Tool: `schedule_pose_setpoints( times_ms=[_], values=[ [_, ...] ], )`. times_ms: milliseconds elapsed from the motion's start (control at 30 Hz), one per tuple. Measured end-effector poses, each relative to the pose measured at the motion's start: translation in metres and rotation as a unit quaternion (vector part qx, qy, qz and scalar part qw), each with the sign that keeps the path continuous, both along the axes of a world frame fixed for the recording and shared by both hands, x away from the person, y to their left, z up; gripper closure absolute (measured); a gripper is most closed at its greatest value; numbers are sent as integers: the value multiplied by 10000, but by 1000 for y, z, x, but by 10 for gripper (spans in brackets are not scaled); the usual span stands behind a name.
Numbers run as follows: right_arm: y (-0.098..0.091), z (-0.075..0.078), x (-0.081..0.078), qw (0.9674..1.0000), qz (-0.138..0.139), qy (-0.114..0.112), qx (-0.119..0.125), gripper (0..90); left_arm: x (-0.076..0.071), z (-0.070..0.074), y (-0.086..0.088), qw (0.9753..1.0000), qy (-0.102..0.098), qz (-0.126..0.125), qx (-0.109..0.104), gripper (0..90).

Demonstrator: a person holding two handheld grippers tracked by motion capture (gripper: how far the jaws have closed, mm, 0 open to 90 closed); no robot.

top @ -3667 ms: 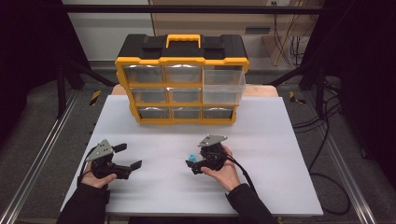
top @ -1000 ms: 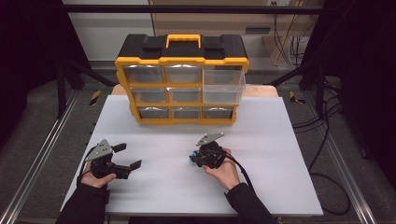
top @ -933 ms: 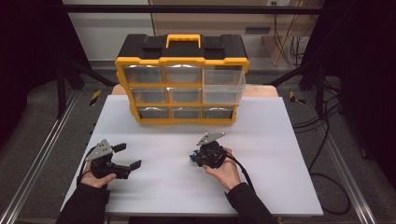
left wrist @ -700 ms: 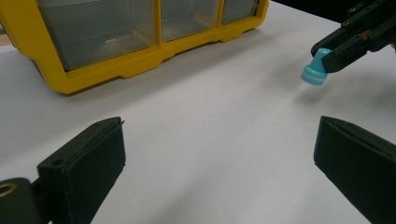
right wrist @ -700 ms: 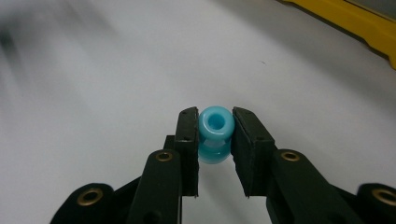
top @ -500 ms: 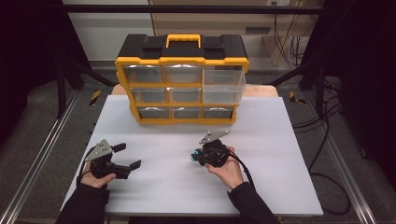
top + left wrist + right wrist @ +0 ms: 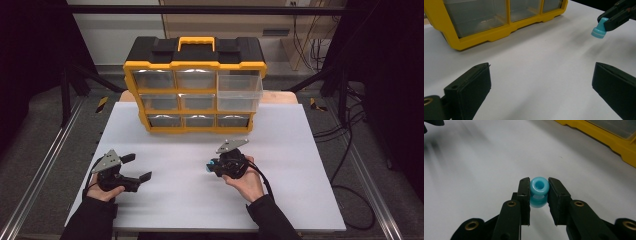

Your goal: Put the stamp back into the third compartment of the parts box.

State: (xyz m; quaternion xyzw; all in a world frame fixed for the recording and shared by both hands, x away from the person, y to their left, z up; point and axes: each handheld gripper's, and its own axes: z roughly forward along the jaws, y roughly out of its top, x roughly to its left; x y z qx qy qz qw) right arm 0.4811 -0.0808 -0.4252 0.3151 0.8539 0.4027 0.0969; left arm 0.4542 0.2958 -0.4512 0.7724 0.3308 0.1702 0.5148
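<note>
1. While the person's right hand (image 7: 246,179) holds it above the white table (image 7: 300,150), the right gripper (image 7: 538,192) pinches a small blue spool (image 7: 539,191) between its 2 black jaws, one pad pressed to each side, with the spool's hollow end facing the camera in the right gripper view.
2. Seen from the high view, that right gripper (image 7: 214,166) sits right of the table's middle, its tips pointing toward the person's left, with the blue spool (image 7: 213,165) at the tip and a grey three-cornered plate (image 7: 231,145) on top.
3. Its black cable (image 7: 265,180) loops back past the wrist toward the near edge.
4. Farther left, the left gripper (image 7: 136,167) rests near the near-left corner in the left hand (image 7: 102,187), its jaws spread wide with bare table between them.
5. From the left gripper view, the spool (image 7: 599,28) hangs clear of the surface at the upper right, well apart from the left gripper (image 7: 541,85).
6. Behind both, a yellow and black organizer (image 7: 195,85) stands at the far side of the table, with 9 clear drawers in 3 rows.
7. Its top-right drawer (image 7: 240,92) stands pulled out toward the person.
8. Between the right gripper and the organizer lies bare white surface, with nothing standing in the way.
</note>
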Motion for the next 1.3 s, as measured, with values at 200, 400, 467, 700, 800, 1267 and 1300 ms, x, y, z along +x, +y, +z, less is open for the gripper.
schedule_pose_setpoints(
  times_ms=[200, 400, 467, 700, 800, 1267, 1300],
  values=[
    [-3, 2, 0, 10000, 0, 3, -8, 725, 0, -1, 0, 10000, 9, -4, -1, 18],
    [-6, 6, 0, 10000, -21, -70, 31, 725, 0, -1, 0, 10000, 5, -10, 0, 18],
    [-8, 9, -1, 9999, -30, -85, 66, 725, 0, 0, 0, 10000, 1, -11, -6, 18],
    [-17, 18, -2, 9997, -110, -148, 143, 725, 1, 0, 0, 10000, 4, -11, 0, 18],
    [-22, 22, -3, 9996, -140, -184, 188, 725, 0, 0, -1, 10000, -3, -14, -4, 18],
    [-33, 40, -9, 9987, -182, -389, 284, 726, 0, 0, -1, 10000, -6, -24, 1, 18],
    [-34, 42, -10, 9986, -166, -404, 296, 725, 0, 0, -1, 10000, -6, -20, 8, 18]
  ],
)
